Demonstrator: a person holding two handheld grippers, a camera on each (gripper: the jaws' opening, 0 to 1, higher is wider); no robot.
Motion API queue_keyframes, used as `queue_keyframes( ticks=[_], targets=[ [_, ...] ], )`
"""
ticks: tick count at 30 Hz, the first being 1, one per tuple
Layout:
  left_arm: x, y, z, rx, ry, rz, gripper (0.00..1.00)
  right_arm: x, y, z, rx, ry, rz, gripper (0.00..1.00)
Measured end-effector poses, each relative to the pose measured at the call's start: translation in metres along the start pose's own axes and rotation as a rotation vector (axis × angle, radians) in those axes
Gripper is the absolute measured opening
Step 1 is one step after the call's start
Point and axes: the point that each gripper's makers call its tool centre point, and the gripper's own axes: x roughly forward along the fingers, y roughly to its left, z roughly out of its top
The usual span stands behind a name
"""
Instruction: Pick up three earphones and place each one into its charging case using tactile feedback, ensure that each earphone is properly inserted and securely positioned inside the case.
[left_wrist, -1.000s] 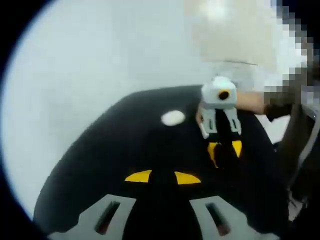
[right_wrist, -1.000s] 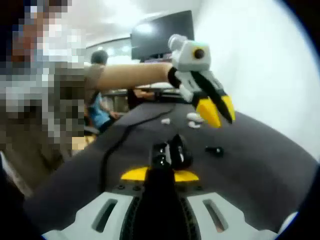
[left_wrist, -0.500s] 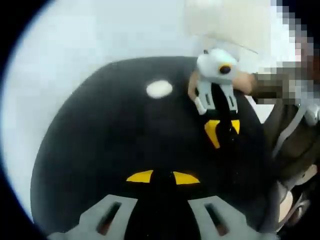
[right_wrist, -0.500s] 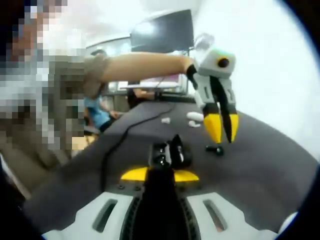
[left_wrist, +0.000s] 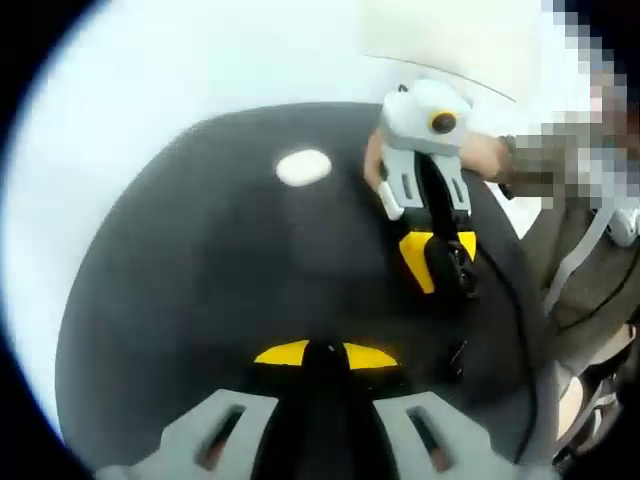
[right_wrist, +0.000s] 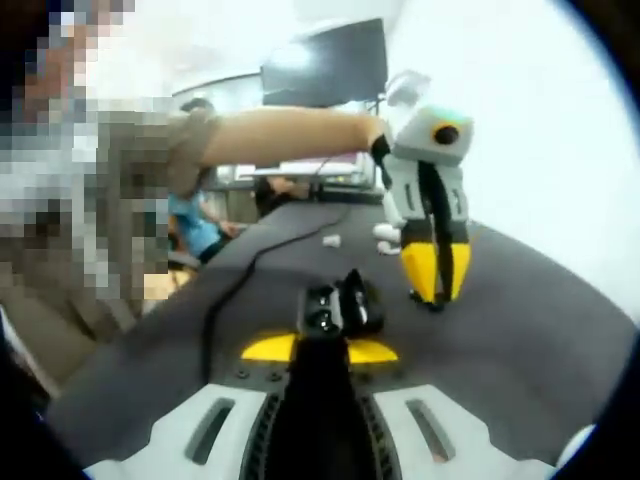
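Observation:
My right gripper (right_wrist: 321, 349) is shut on a black charging case (right_wrist: 337, 304), held open just above the dark table (right_wrist: 520, 340). Beyond the case, my left gripper (right_wrist: 432, 290) points straight down with its yellow tips touching a small black earphone (right_wrist: 432, 299) on the table. Its jaws stand close together, and whether they pinch the earphone is unclear. In the left gripper view my own tips (left_wrist: 324, 354) sit low over the table (left_wrist: 200, 280). The right gripper (left_wrist: 437, 262) comes in from the right there, carrying the black case (left_wrist: 452, 268).
Small white earphone pieces (right_wrist: 385, 236) lie further back on the table, and a white oval object (left_wrist: 303, 167) sits near its far edge. A black cable (right_wrist: 215, 315) runs along the left. A person's arm (right_wrist: 280, 135) reaches across; a monitor (right_wrist: 325, 65) stands behind.
My left gripper has come down from above the table until its tips rest on the black earphone. The right gripper has kept the case still.

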Motion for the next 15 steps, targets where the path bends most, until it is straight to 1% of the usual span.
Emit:
queue_keyframes(
  ticks=[3,6,8,9,11,12,14,15],
  targets=[
    [0.000,-0.001,0.001,-0.005,-0.011,-0.005,0.07,0.000,0.000,0.000,-0.001,-0.001,0.000,0.19],
    [-0.003,-0.001,0.001,-0.013,-0.022,0.005,0.00,0.000,-0.001,0.000,-0.002,-0.001,0.002,0.19],
    [-0.004,-0.001,-0.001,-0.010,-0.017,0.017,0.00,0.000,-0.001,0.000,-0.002,0.000,0.003,0.19],
    [-0.005,-0.001,-0.002,-0.006,-0.017,0.018,0.04,0.000,-0.002,-0.001,-0.002,0.002,0.002,0.19],
    [-0.007,-0.002,-0.002,-0.007,-0.020,0.015,0.18,0.000,-0.002,-0.001,-0.004,0.003,0.000,0.19],
    [-0.007,-0.003,-0.003,-0.014,-0.014,0.012,0.21,0.000,-0.002,-0.001,-0.005,0.004,-0.002,0.19],
    [-0.009,0.000,-0.005,-0.015,-0.001,0.029,0.11,0.000,-0.002,-0.001,-0.007,0.004,-0.005,0.19],
    [-0.010,0.003,-0.004,-0.020,-0.003,0.041,0.08,0.000,-0.002,-0.001,-0.007,0.005,-0.005,0.19]
  ],
)
